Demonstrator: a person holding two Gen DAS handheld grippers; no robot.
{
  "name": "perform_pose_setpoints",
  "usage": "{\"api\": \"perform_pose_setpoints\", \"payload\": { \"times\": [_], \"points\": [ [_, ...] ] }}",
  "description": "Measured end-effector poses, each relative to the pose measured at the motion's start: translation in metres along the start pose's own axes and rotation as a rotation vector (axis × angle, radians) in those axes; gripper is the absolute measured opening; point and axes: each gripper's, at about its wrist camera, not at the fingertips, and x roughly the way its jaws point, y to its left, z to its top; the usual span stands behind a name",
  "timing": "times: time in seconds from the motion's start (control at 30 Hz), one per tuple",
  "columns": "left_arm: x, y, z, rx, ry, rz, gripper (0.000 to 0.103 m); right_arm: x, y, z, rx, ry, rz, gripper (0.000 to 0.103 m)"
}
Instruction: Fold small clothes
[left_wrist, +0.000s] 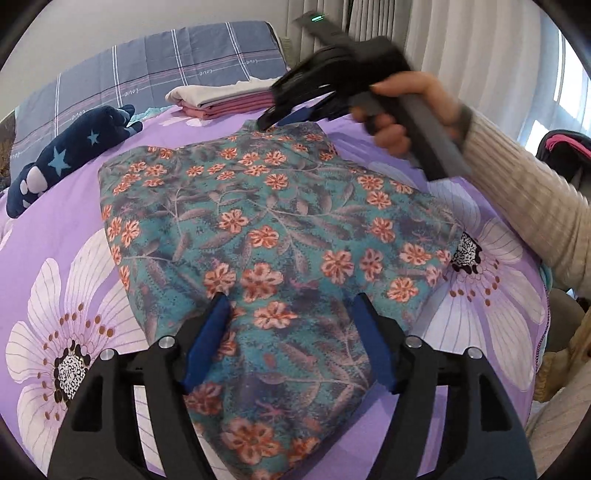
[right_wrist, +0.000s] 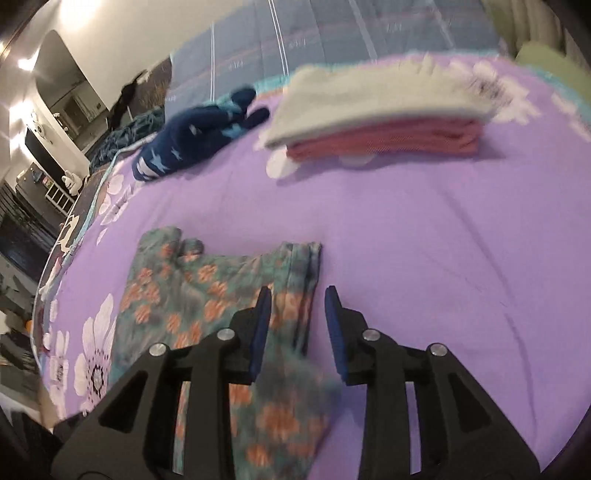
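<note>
A teal garment with orange flowers (left_wrist: 266, 221) lies spread flat on the purple bedsheet (left_wrist: 62, 218). My left gripper (left_wrist: 291, 308) hovers over its near part, blue pads wide apart, nothing pinched between them. In the left wrist view my right gripper (left_wrist: 275, 120), blurred and held by a hand in a cream ribbed sleeve, sits at the garment's far edge. In the right wrist view the garment (right_wrist: 199, 291) lies at lower left. My right gripper (right_wrist: 297, 297) straddles its folded right edge with a clear gap between the pads; it grips nothing.
A folded stack of white and pink clothes (left_wrist: 221, 99) (right_wrist: 376, 122) rests farther back on the bed. A navy plush toy with stars (left_wrist: 70, 155) (right_wrist: 195, 136) lies at the left. A blue plaid pillow (left_wrist: 166, 62) stands behind. The bed's edge runs along the right.
</note>
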Motion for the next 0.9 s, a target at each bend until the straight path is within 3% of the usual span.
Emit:
{"api": "perform_pose_setpoints", "payload": {
  "times": [0.07, 0.1, 0.17, 0.3, 0.4, 0.47, 0.57, 0.67, 0.7, 0.73, 0.8, 0.9],
  "points": [
    [0.000, 0.000, 0.000, 0.001, 0.000, 0.002, 0.070, 0.013, 0.003, 0.004, -0.046, 0.022, -0.002, 0.009],
    [0.000, -0.001, 0.000, 0.000, -0.001, 0.001, 0.070, 0.019, 0.005, 0.004, -0.084, 0.025, -0.040, 0.009],
    [-0.001, 0.000, 0.000, 0.000, -0.002, -0.001, 0.070, 0.025, -0.005, 0.003, -0.044, 0.028, -0.015, 0.007],
    [-0.001, 0.001, 0.000, -0.003, -0.002, -0.007, 0.070, 0.017, -0.008, -0.001, -0.042, -0.036, 0.005, 0.012],
    [0.000, 0.002, 0.000, -0.001, -0.003, -0.005, 0.070, -0.001, 0.003, -0.006, -0.094, -0.123, -0.117, 0.021],
    [0.000, 0.002, 0.000, 0.000, -0.003, -0.005, 0.070, -0.021, 0.018, -0.013, -0.144, -0.197, -0.198, 0.020],
    [0.000, 0.002, 0.000, 0.000, -0.003, -0.005, 0.070, -0.047, 0.040, -0.029, -0.212, -0.229, -0.133, 0.020],
    [0.000, 0.002, 0.000, 0.000, -0.004, -0.005, 0.070, -0.064, 0.058, -0.062, -0.247, -0.180, 0.063, 0.020],
    [0.000, 0.002, 0.000, 0.000, -0.004, -0.005, 0.070, -0.062, 0.061, -0.070, -0.259, -0.157, 0.089, 0.023],
    [0.000, 0.002, 0.000, -0.001, -0.004, -0.007, 0.070, -0.058, 0.064, -0.083, -0.285, -0.118, 0.074, 0.023],
    [0.000, 0.002, 0.000, -0.004, -0.006, -0.012, 0.070, -0.039, 0.066, -0.101, -0.341, -0.075, -0.084, 0.024],
    [-0.002, 0.003, -0.001, -0.010, -0.012, -0.020, 0.070, -0.033, 0.063, -0.116, -0.364, -0.123, -0.138, 0.024]
  ]
}}
